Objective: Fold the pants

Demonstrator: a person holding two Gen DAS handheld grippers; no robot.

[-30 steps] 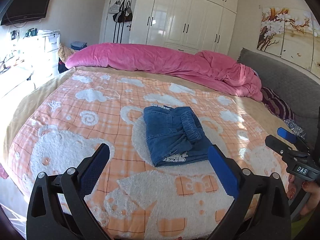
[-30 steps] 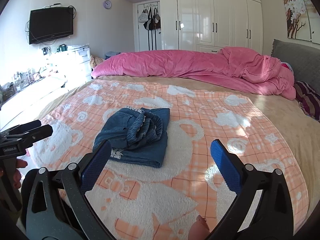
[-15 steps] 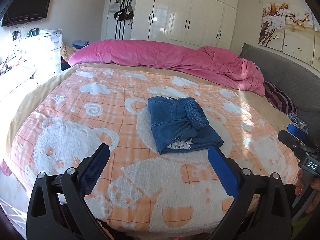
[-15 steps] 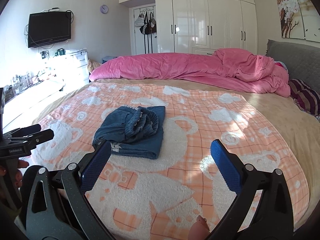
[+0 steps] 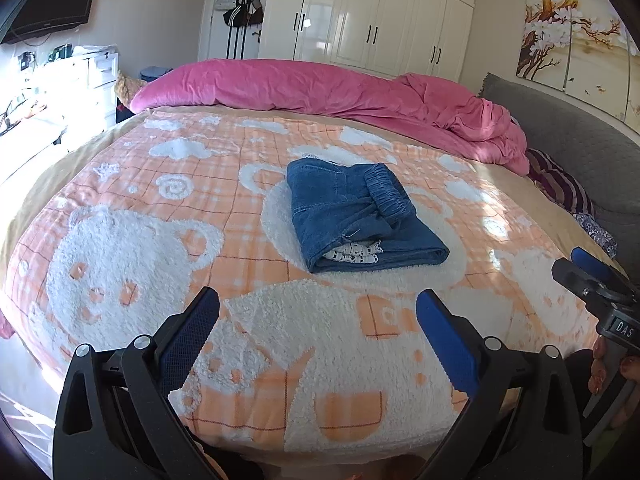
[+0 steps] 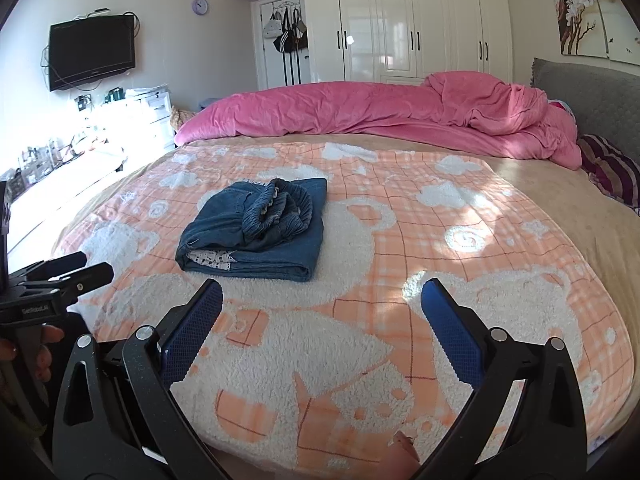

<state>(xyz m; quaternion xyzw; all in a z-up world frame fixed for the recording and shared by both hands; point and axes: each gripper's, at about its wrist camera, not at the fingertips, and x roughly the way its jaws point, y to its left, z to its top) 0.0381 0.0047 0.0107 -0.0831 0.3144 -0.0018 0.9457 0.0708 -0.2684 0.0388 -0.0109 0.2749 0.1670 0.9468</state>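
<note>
- Denim pants (image 5: 362, 216) were seen folded into a compact stack near the middle of the bed, on the orange-and-white blanket (image 5: 132, 248), well clear of both grippers.
- Left gripper (image 5: 318, 320) was held with fingers spread, empty, near the bed's front edge; right gripper (image 6: 322, 312) likewise spread and empty.
- Fabric was judged soft, limp and fairly thick, not fragile or slippery; layers could slide apart if lifted by one edge.
- Best hold was judged to be the thick folded edge at the front, both layers pinched together.
- White lace trim (image 6: 210, 258) was seen poking out between layers; its source could not be made out.
- Legs and hems were hidden inside the fold; the stack's underside was not visible.
- Hands were mostly cut off at frame edges.
</note>
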